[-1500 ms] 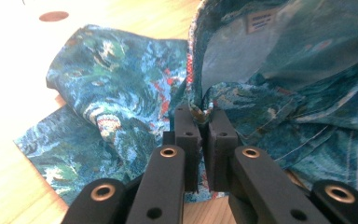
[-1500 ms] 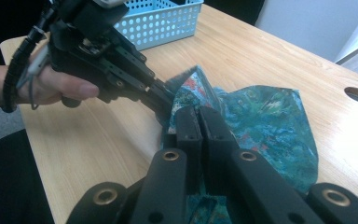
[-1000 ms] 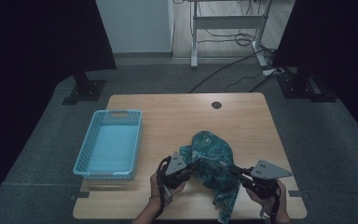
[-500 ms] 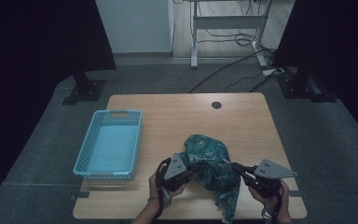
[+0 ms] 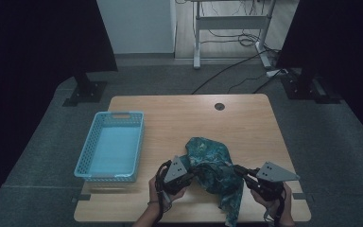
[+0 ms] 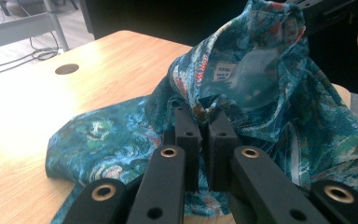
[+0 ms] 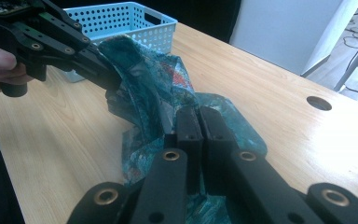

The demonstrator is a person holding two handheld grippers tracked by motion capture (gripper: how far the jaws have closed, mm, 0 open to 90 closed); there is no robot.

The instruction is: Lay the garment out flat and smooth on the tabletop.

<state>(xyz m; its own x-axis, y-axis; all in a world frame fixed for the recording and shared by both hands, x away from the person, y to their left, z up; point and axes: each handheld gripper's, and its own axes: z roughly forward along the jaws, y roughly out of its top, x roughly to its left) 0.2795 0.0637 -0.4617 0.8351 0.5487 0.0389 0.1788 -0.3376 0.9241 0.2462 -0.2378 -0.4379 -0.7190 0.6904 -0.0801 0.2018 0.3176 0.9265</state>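
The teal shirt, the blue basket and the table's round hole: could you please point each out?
teal shirt (image 5: 212, 158), high view, bunched middle.
blue basket (image 5: 92, 153), high view, left wall.
round hole (image 5: 220, 107), high view, its centre.

Looking dim and underexposed from above, surroundings sinking into black. Glaring white on the table at the left gripper view's left edge. Blurring softly on the near jaws; showing mild grain throughout.

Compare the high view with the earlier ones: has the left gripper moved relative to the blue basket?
Cannot tell: the left gripper, shut on the patterned shirt, sits about as far from the blue basket as earlier; any shift is slight.
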